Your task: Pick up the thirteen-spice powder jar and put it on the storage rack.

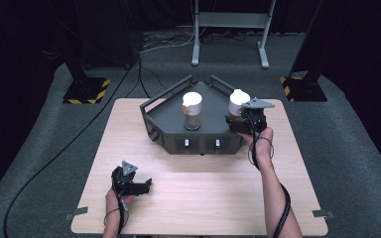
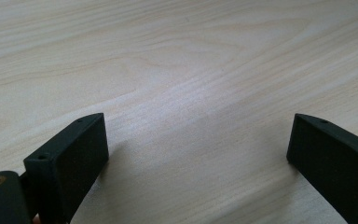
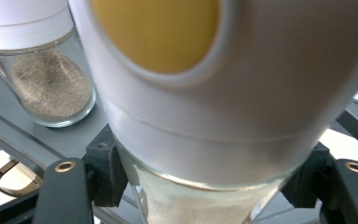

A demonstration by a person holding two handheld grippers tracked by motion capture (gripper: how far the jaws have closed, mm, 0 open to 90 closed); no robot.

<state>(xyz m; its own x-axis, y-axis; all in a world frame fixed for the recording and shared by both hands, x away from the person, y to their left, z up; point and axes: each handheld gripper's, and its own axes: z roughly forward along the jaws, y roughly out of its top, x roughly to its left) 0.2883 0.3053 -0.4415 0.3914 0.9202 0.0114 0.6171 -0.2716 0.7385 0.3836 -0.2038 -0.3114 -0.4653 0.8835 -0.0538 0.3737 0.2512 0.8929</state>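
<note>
Above, the right gripper (image 1: 244, 120) clamps a white-capped jar (image 1: 238, 101) at the dark tray (image 1: 173, 121), gripping the glass below the cap for secure carrying. The left gripper (image 1: 138, 187) rests apart, empty, on the table (image 1: 203, 198).

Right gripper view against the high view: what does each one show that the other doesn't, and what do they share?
Right gripper view alone: a close look at the yellow patch on the held jar's white cap, and the black jaws pressed against its glass body on both sides.

High view alone: the wooden table, the whole dark tray, the left gripper open over bare wood, both forearms, and the floor stands behind.

Shared: the right gripper shut on the held jar, and the second jar of greyish powder standing on the tray.
</note>
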